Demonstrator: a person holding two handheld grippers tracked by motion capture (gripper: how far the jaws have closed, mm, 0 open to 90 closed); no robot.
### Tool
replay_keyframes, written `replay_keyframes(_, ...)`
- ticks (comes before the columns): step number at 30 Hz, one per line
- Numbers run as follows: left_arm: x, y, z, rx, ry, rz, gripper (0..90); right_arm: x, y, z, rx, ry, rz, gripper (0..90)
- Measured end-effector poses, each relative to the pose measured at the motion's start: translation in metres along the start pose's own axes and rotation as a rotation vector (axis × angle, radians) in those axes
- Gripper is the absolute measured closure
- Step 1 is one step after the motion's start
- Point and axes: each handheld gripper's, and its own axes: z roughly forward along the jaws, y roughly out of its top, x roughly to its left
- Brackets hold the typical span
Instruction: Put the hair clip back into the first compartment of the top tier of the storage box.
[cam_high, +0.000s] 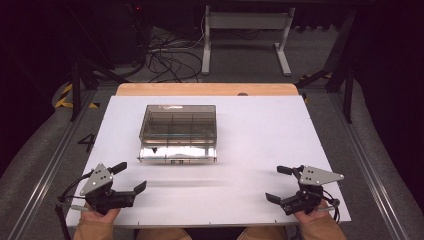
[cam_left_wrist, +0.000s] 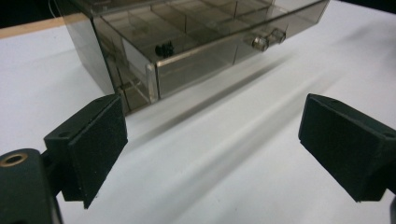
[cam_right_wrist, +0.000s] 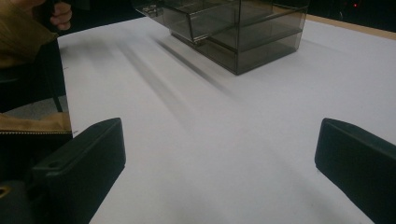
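Observation:
A smoky clear plastic drawer box (cam_high: 178, 125) stands at the middle of the white table top (cam_high: 250, 150), and its upper drawer (cam_high: 177, 152) is pulled out toward me. The drawer front carries two small knobs (cam_left_wrist: 267, 39). A small dark item (cam_left_wrist: 164, 48) lies in one compartment. My left gripper (cam_high: 131, 178) rests open near the front left edge, well short of the box (cam_left_wrist: 187, 42). My right gripper (cam_high: 279, 183) rests open near the front right edge, pointing at the box (cam_right_wrist: 238, 32) from afar. Neither holds anything.
A wooden strip (cam_high: 207, 89) borders the table's far edge. Beyond it stand a white desk frame (cam_high: 245, 35) and a tangle of cables (cam_high: 165, 55) on the floor. Metal rails (cam_high: 50, 165) run along both sides. A tan sleeve (cam_right_wrist: 23, 42) of the other arm appears in the right gripper view.

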Motion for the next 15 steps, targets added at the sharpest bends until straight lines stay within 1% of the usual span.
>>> replay_keyframes(1,-0.0001,-0.0021,0.0005,0.009,0.002,-0.002,8.7,0.0,0.0,0.0,0.0,0.0,0.0,2.2)
replay_keyframes(3,0.0008,-0.0063,0.0015,0.023,-0.01,-0.008,8.7,0.0,0.0,0.0002,0.001,0.0,0.001,2.2)
replay_keyframes(5,0.0019,-0.0099,0.0019,0.019,-0.014,-0.018,8.7,0.0003,0.0,0.0001,0.001,-0.002,0.001,2.2)
replay_keyframes(6,0.0038,-0.0112,0.0014,0.009,-0.028,-0.027,8.7,0.0003,0.0,-0.0001,0.0,-0.002,0.001,2.2)
replay_keyframes(8,0.0042,-0.0112,0.0014,0.006,-0.027,-0.026,8.7,-0.0001,-0.0002,-0.0002,0.0,-0.003,0.001,2.2)
replay_keyframes(10,0.005,-0.0102,0.0027,0.013,-0.023,-0.019,8.7,-0.0008,-0.0006,0.0,0.003,-0.002,0.006,2.2)
replay_keyframes(11,0.0051,-0.0089,0.0041,0.026,-0.015,-0.016,8.7,-0.0011,-0.0008,0.0003,0.004,-0.002,0.006,2.2)
replay_keyframes(15,0.0047,-0.0085,0.0049,0.035,-0.012,-0.015,8.8,-0.0011,-0.0008,0.001,0.006,0.001,0.003,2.2)
